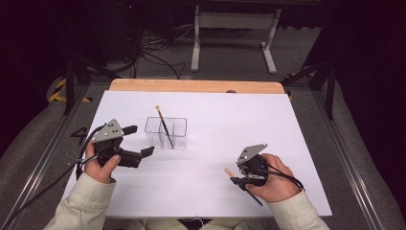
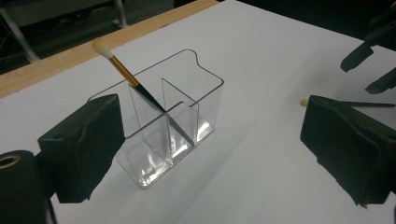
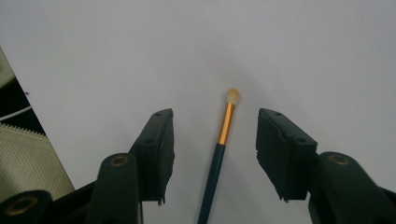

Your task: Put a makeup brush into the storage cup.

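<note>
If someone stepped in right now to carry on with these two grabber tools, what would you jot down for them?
Left gripper: open, holding nothing, jaws to either side of the clear organizer without touching it.
Right gripper: open, jaws straddling the loose brush that lies on the white table; the pads are not pressing on it.
Done: one brush stands tilted in the organizer, tip up.
Left: close on the loose brush, lift it and probably put it in the organizer too.
</note>
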Motion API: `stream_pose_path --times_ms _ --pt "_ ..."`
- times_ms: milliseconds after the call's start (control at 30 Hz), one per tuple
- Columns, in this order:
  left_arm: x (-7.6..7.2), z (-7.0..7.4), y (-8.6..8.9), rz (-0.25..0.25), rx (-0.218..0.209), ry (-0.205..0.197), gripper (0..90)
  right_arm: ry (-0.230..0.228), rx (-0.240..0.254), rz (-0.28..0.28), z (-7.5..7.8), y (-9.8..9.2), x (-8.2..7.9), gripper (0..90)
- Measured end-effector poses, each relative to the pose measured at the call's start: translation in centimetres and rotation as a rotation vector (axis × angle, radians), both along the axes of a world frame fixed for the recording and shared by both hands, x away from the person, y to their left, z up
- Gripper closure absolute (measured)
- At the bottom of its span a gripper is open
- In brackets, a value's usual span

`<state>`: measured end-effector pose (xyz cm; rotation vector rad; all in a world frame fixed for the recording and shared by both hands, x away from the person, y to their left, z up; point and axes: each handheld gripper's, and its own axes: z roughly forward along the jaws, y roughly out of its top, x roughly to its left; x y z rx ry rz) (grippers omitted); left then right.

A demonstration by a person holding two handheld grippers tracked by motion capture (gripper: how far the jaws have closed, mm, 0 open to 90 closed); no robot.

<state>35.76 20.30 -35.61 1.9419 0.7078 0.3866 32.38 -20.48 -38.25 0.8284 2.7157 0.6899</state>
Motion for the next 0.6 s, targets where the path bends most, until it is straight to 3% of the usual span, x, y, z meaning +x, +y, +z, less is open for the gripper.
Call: stream_pose_path --times_ms 267,600 --pt "0.0 0.0 0.1 0.003 -0.003 0.004 6.8 0.068 -0.051 -0.017 -1.0 -0.2 0.4 51.6" --pt "0.0 0.0 0.1 0.005 -0.002 0.007 5.6 0.124 -0.078 -0.047 -1.8 -0.4 0.7 54.9"
